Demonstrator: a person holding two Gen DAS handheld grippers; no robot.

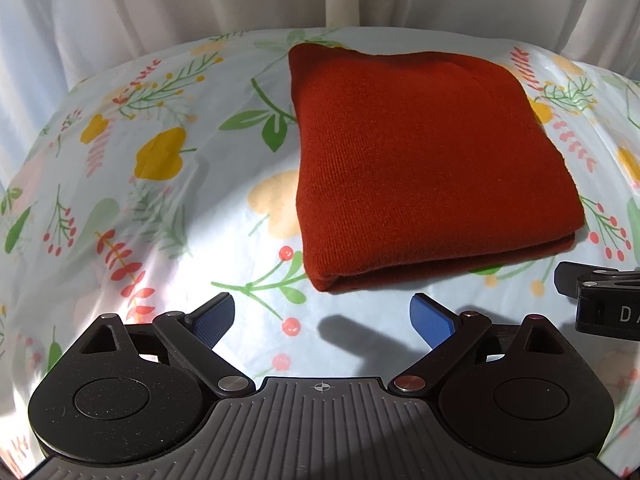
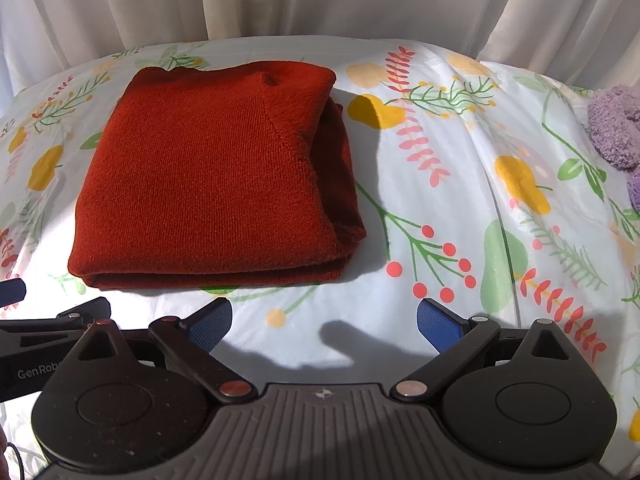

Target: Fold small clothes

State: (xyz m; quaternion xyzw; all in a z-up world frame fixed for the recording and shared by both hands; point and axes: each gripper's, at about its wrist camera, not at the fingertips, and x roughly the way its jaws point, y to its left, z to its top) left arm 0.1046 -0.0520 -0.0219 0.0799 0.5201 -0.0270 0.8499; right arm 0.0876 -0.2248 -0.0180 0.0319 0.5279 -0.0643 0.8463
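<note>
A rust-red knit garment (image 2: 208, 176) lies mid-frame on a white sheet (image 2: 460, 240) printed with yellow, green and coral flowers, a lilac fuzzy item (image 2: 614, 128) at right edge.

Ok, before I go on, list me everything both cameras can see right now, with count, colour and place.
knit garment: one, rust red, folded into a compact rectangle, lying flat on the cloth just ahead of both tools.
fluffy item: one, lilac, at the far right edge of the right wrist view; what it is cannot be told.
floral cloth: one, white with yellow, green and red plant print, covering the work surface.
curtain: white, hanging behind the surface.
left tool: one, black with blue pads, open, holding nothing, near the garment's front edge.
right tool: one, black with blue pads, open, holding nothing, beside the left one.
</note>
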